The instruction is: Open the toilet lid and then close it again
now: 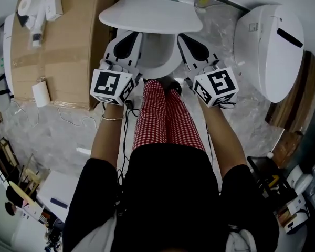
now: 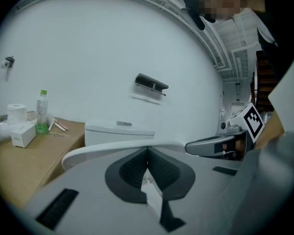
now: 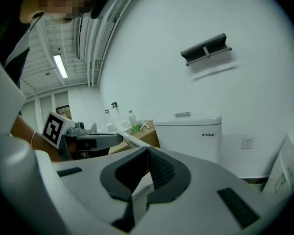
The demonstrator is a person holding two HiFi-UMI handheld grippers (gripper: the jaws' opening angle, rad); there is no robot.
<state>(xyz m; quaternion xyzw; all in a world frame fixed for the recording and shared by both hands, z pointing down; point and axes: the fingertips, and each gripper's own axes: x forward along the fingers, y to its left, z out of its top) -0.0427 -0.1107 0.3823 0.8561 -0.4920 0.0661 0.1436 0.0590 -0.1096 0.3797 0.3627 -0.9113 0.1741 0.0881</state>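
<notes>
Head view first: where is the toilet lid [image 1: 149,14]?

"Lifted clear of the bowl [image 1: 158,56], with its front rim lying across above the tips of both pairs of jaws."

"And the left gripper [image 2: 147,150]?"

"Its jaws are clenched pad against pad, with nothing between them. The lid's white rim curves just past their tips. I cannot tell whether it touches them."

"The right gripper [image 3: 147,148]?"

"The same: jaws pressed together and empty. The rim runs as a thin white line off to the left of them, and the cistern [image 3: 188,136] stands straight beyond."

"Anything else around?"

"Left of the left jaws there is a brown desk [image 1: 68,46] with a green-capped bottle [image 2: 41,112] and a toilet roll [image 2: 17,114]. Well to the right of the right jaws lies a second white toilet seat unit [image 1: 273,46]. Behind both jaws and between the two grippers is the person's red-checked leg [image 1: 163,114]."
</notes>
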